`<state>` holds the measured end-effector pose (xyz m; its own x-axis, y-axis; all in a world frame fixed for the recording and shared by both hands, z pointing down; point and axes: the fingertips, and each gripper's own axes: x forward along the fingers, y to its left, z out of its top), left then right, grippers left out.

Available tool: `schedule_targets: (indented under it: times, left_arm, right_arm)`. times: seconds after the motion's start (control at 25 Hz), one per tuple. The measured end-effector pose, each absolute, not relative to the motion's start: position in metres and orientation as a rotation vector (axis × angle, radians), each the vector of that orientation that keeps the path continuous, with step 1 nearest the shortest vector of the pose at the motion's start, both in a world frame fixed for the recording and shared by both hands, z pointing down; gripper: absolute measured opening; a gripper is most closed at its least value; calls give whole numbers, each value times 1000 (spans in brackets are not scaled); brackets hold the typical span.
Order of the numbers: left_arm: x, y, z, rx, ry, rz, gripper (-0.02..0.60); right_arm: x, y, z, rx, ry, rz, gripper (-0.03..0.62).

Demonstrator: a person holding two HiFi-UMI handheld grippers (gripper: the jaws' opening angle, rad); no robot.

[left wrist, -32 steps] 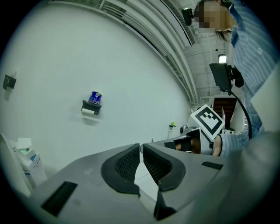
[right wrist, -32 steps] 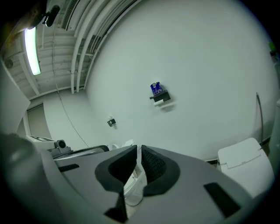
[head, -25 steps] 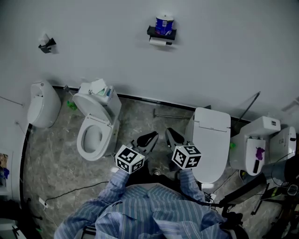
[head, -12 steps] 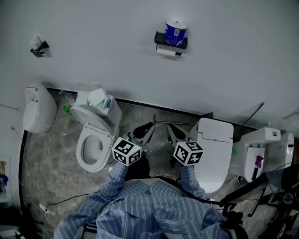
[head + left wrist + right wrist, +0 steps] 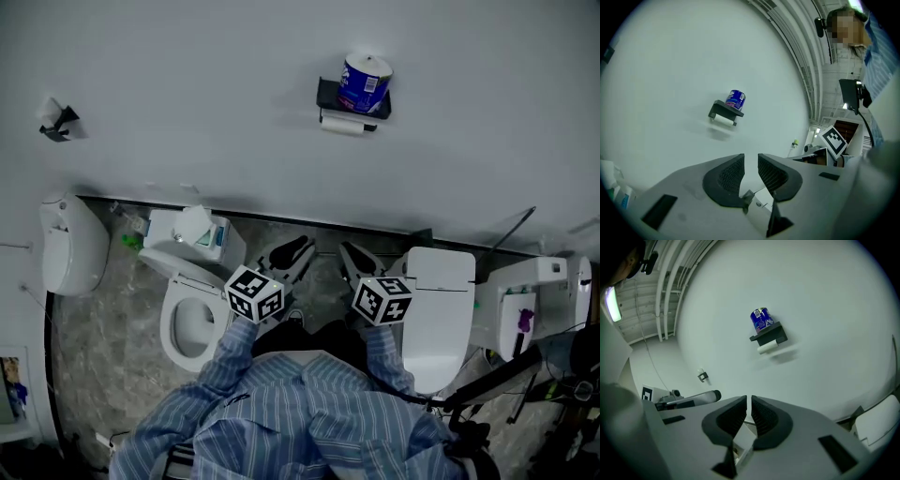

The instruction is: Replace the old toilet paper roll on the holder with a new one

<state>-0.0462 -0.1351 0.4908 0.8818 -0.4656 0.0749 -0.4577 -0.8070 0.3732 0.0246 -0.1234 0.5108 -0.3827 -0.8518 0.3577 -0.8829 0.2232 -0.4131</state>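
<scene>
While the left gripper (image 5: 751, 161) has its jaws opening with nothing between them and the right gripper (image 5: 749, 401) has its jaws closed and empty, both well short of the wall (image 5: 187, 94), the blue-wrapped new roll (image 5: 366, 82) stands atop the holder (image 5: 328, 96) there, with the thin old roll (image 5: 343, 125) hanging just beneath its shelf.

Both arms reach forward side by side, left gripper (image 5: 296, 251) opening its fingers (image 5: 725, 176) on nothing, right gripper (image 5: 350, 255) closed, empty.

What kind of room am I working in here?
Likely a mock-up washroom or fixture test room: an open toilet, a closed toilet and a urinal line one wall, with a toilet paper holder above.
</scene>
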Motion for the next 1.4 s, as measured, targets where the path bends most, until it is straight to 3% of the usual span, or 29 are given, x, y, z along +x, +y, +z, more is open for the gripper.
schedule_targets:
  times: [0.44, 0.84, 1.08, 1.2, 1.4]
  left_arm:
    - [-12, -212, 499, 2598, -730, -33, 167]
    - [39, -302, 491, 2505, -868, -126, 173]
    - [57, -355, 477, 2394, -916, -276, 177]
    - [64, -375, 468, 2300, -879, -406, 261]
    - [65, -400, 466, 2041, -776, -651, 272]
  right_arm:
    - [68, -183, 518, 1743, -2389, 926, 33]
    - [125, -260, 506, 1555, -2455, 848, 32]
    - [148, -291, 506, 1452, -2489, 855, 32]
    - [155, -303, 510, 1408, -2502, 865, 32]
    - [164, -315, 513, 1359, -2514, 876, 32]
